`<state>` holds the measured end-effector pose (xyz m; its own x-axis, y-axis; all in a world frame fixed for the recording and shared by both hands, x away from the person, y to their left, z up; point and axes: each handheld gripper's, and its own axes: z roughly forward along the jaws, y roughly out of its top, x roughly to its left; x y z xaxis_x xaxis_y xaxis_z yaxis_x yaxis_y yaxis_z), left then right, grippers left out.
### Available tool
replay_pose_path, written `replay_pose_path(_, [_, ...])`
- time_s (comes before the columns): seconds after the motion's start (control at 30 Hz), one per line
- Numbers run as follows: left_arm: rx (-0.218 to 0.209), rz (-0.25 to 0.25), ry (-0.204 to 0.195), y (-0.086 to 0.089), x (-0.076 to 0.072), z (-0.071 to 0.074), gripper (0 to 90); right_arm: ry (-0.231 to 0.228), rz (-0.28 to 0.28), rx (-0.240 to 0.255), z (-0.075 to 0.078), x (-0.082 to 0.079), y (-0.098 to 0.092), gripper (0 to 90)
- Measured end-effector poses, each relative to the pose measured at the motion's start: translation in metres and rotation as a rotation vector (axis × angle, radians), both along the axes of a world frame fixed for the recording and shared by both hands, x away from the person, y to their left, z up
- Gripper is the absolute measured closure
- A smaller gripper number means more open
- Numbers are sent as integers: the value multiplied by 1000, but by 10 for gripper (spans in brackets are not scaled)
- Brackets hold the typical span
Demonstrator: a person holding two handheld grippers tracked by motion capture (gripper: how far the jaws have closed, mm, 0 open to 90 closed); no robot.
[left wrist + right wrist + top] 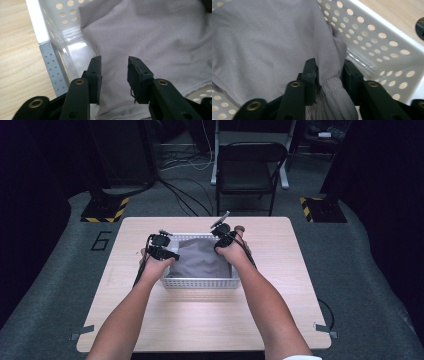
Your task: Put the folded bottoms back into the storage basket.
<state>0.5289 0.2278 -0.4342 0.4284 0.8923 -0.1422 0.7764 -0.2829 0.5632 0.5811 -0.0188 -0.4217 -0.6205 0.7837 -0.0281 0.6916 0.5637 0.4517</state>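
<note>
Soft grey cloth (200, 260), rumpled with a stitched hem, heaped inside a white perforated basket (200, 283) at table (150, 325) centre, right gripper (329, 72) clenched on its hem at 3 o'clock, left gripper (114, 72) gaping, empty, at 9 o'clock.

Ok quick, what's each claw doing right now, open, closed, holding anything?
Left claw: open, hovering over the grey cloth in the basket.
Right claw: closed on a seamed fold of the cloth.
</note>
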Motion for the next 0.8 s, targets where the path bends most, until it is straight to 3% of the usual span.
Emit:
replay_pose_path(0.13, [5, 3, -25, 3, -2, 4, 603, -10, -26, -28, 1, 0, -4, 536])
replay_pose_path(0.3, [2, 1, -37, 3, -4, 7, 589, -19, -56, 2, -2, -1, -11, 531])
replay_pose_path(0.47, [-2, 0, -57, 4, -6, 10, 560, -33, -58, 0, 1, 0, -19, 524])
replay_pose_path(0.8, [-34, -29, -80, 4, -14, 19, 518, -73, -32, 15, 19, -7, -28, 519])
